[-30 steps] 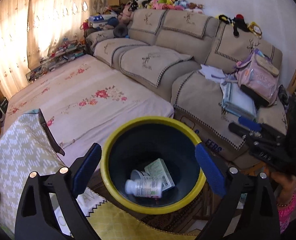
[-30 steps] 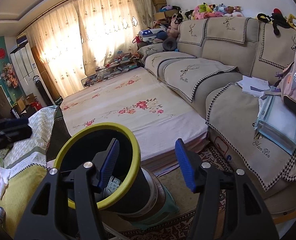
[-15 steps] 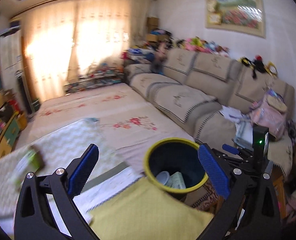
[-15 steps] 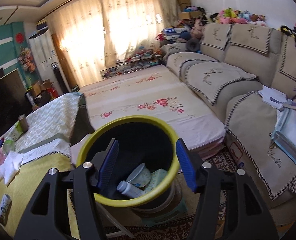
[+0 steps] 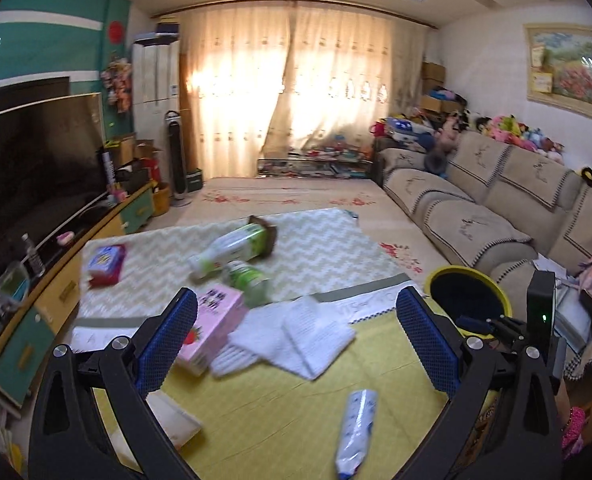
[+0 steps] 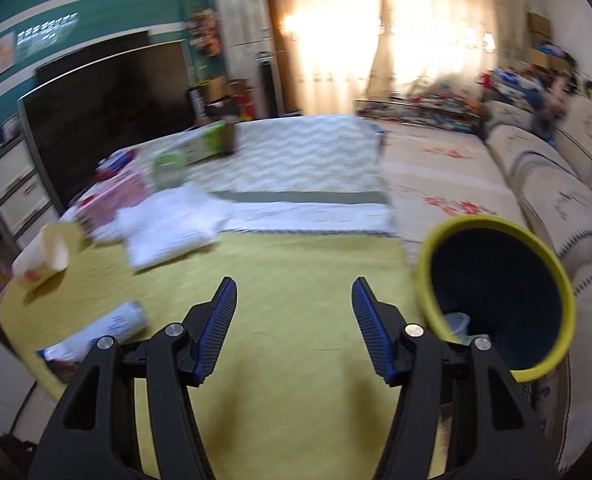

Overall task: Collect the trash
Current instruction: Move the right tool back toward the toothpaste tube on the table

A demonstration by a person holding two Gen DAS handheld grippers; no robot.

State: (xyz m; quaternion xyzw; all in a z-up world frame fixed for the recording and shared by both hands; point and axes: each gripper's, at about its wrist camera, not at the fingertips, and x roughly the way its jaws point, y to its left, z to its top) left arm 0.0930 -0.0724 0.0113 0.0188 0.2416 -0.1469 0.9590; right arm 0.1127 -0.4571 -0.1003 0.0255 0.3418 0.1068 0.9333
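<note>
Both my tongs, left gripper (image 5: pixel 296 338) and right gripper (image 6: pixel 294 320), open and empty. Tube (image 5: pixel 356 426) near the bin (image 6: pixel 492 300); view blurred, I could mis-grab.

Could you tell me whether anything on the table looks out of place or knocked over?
Yes: two green-labelled bottles lie tipped on their sides on the zigzag cloth, and a white tube lies loose on the yellow cloth. Nothing looks spilled.

Television (image 5: pixel 28 172), sofa (image 5: pixel 496 196), perhaps a fan (image 5: pixel 175 160).
</note>
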